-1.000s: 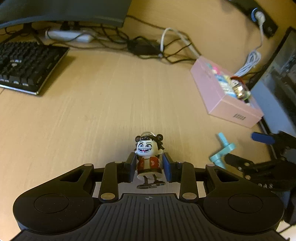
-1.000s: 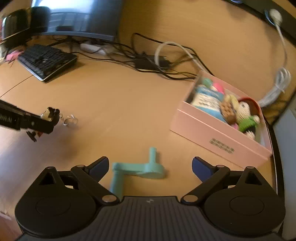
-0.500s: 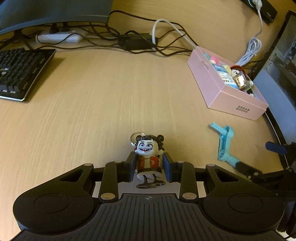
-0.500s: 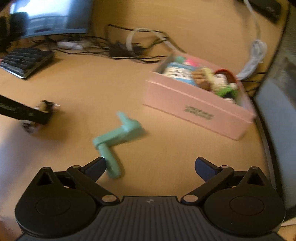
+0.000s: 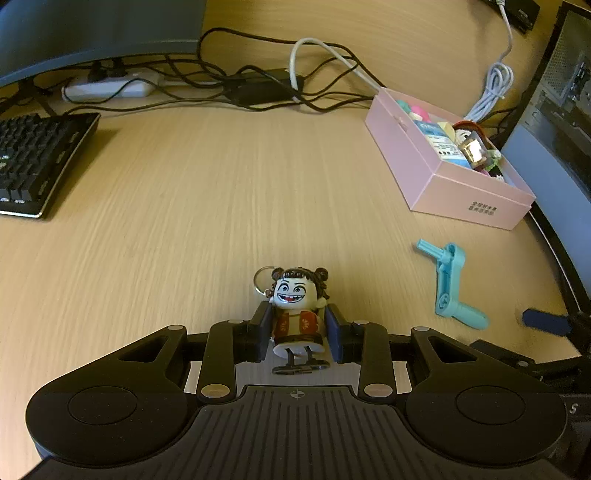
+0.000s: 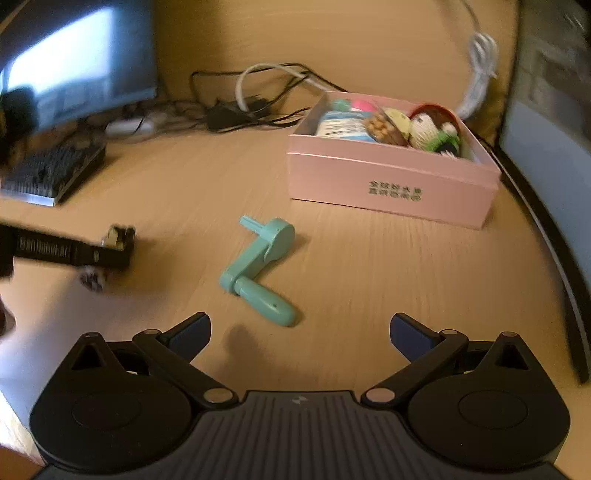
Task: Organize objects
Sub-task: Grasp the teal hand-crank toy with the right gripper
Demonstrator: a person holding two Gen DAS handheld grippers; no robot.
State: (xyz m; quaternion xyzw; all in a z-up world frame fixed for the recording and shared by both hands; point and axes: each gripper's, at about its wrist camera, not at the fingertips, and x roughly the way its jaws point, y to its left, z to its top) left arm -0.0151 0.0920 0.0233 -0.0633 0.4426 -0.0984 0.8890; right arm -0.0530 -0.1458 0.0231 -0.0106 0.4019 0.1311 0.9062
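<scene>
My left gripper (image 5: pixel 297 338) is shut on a small grinning figurine keychain (image 5: pixel 297 310) and holds it above the wooden desk. A teal crank handle (image 6: pixel 260 267) lies on the desk, also in the left wrist view (image 5: pixel 448 284). My right gripper (image 6: pixel 300 330) is open and empty, just behind the crank. A pink box (image 6: pixel 391 188) with several small toys stands beyond it, also in the left wrist view (image 5: pixel 443 173). The left gripper with the figurine shows blurred at the left of the right wrist view (image 6: pixel 110 247).
A black keyboard (image 5: pixel 33 158) lies at the left. A monitor (image 5: pixel 92 33) stands at the back with a power strip and tangled cables (image 5: pixel 258 85) behind it. A dark computer case (image 5: pixel 554 110) borders the desk's right edge.
The right gripper has pulled back and swung so the crank now lies ahead of its open jaws. The left gripper has lifted back a little with the figurine still held.
</scene>
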